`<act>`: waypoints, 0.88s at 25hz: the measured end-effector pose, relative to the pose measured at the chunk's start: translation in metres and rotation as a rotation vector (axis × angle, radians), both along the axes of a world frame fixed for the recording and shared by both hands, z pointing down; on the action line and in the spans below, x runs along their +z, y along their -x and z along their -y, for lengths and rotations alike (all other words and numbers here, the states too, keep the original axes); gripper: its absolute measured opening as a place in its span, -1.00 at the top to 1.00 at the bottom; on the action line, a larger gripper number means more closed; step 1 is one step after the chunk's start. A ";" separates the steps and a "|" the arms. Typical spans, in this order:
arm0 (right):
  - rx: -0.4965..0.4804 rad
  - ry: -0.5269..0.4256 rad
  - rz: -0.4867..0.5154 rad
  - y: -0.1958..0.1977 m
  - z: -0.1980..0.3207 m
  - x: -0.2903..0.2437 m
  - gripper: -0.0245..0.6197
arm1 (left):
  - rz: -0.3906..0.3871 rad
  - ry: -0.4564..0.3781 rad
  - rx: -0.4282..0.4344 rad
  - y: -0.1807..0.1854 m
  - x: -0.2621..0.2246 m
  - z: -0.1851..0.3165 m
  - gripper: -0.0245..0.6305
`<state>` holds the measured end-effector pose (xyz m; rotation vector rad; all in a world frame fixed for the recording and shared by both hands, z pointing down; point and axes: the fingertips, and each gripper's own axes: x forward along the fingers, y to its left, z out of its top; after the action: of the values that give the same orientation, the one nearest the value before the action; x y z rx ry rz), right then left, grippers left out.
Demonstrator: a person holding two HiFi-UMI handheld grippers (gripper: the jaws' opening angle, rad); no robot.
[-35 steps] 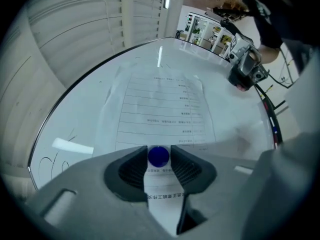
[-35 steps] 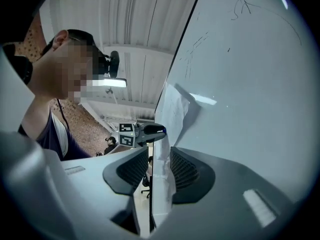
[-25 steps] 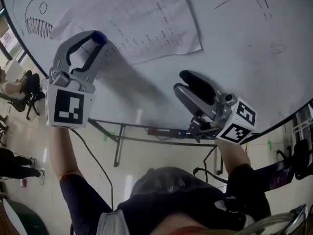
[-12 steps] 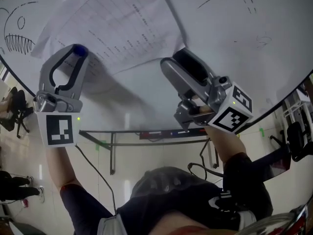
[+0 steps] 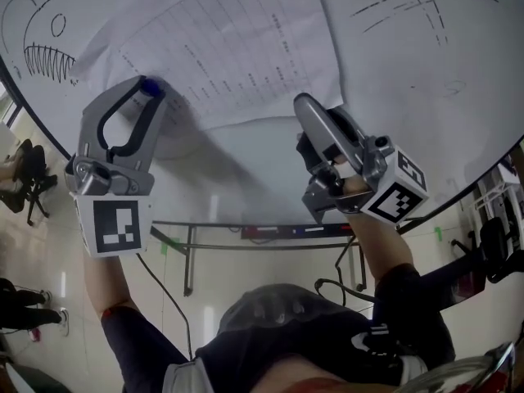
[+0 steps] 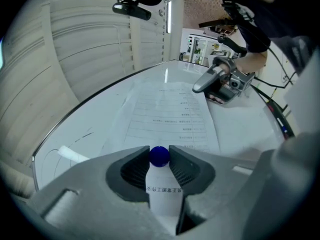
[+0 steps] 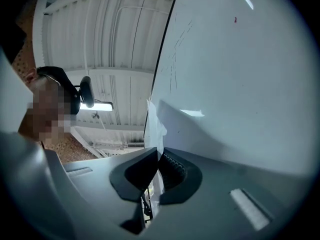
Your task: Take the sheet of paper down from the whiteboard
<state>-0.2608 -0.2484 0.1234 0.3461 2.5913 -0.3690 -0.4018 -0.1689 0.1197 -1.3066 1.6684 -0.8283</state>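
Note:
A printed sheet of paper (image 5: 229,47) hangs on the whiteboard (image 5: 426,113). My right gripper (image 5: 315,111) is shut on the sheet's lower right edge; in the right gripper view the thin paper edge (image 7: 156,129) runs between the closed pads of the right gripper (image 7: 159,165). My left gripper (image 5: 147,90) is shut on a white marker with a blue cap (image 6: 160,184) and holds it against the board near the sheet's lower left corner. From the left gripper (image 6: 159,159) I see the paper (image 6: 170,116) lying flat and the right gripper (image 6: 212,81) at its far edge.
A fish sketch (image 5: 41,51) is drawn at the board's upper left and marker strokes (image 5: 409,2) at its upper right. Under the board runs a metal stand (image 5: 192,252). Office chairs (image 5: 29,174) stand on the floor at left.
My right gripper rose to the sheet's lower right edge with open jaws, then closed on it. The left gripper with the marker stayed by the lower left corner.

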 end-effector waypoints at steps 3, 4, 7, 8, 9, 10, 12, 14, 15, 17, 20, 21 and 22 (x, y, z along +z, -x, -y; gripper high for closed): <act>0.040 0.014 0.030 -0.048 0.024 0.008 0.93 | -0.035 -0.039 0.021 -0.026 -0.007 0.014 0.55; 0.058 0.023 0.045 -0.077 0.043 0.016 0.93 | -0.047 -0.040 0.025 -0.044 -0.007 0.031 0.55; 0.087 0.048 0.087 -0.142 0.090 0.033 0.93 | -0.070 -0.036 -0.009 -0.078 -0.011 0.065 0.55; 0.097 0.058 0.092 -0.149 0.096 0.035 0.93 | -0.075 -0.028 -0.023 -0.076 -0.014 0.066 0.55; 0.117 0.073 0.090 -0.151 0.097 0.036 0.93 | -0.082 -0.014 -0.032 -0.070 -0.017 0.063 0.55; 0.146 0.093 0.085 -0.152 0.097 0.036 0.93 | -0.093 0.006 -0.035 -0.060 -0.020 0.058 0.55; 0.212 0.121 0.073 -0.151 0.094 0.036 0.93 | -0.118 0.035 -0.039 -0.038 -0.022 0.046 0.55; 0.249 0.112 0.067 -0.151 0.090 0.032 0.93 | -0.130 0.030 -0.050 -0.020 -0.019 0.033 0.55; 0.257 0.101 0.066 -0.151 0.087 0.030 0.93 | -0.135 0.021 -0.052 -0.013 -0.015 0.028 0.55; 0.266 0.088 0.066 -0.149 0.082 0.028 0.93 | -0.164 0.004 -0.052 0.001 -0.006 0.018 0.55; 0.287 0.082 0.065 -0.146 0.078 0.027 0.93 | -0.249 -0.020 -0.057 0.021 0.000 0.008 0.55; 0.294 0.078 0.063 -0.147 0.077 0.027 0.93 | -0.278 -0.023 -0.060 0.026 -0.001 0.006 0.55; 0.298 0.076 0.059 -0.146 0.078 0.027 0.93 | -0.296 -0.021 -0.070 0.030 -0.003 0.003 0.55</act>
<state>-0.1144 -0.3268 0.1507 -0.0555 2.5131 -0.3435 -0.4317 -0.1723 0.1166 -1.4158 1.9572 -0.6801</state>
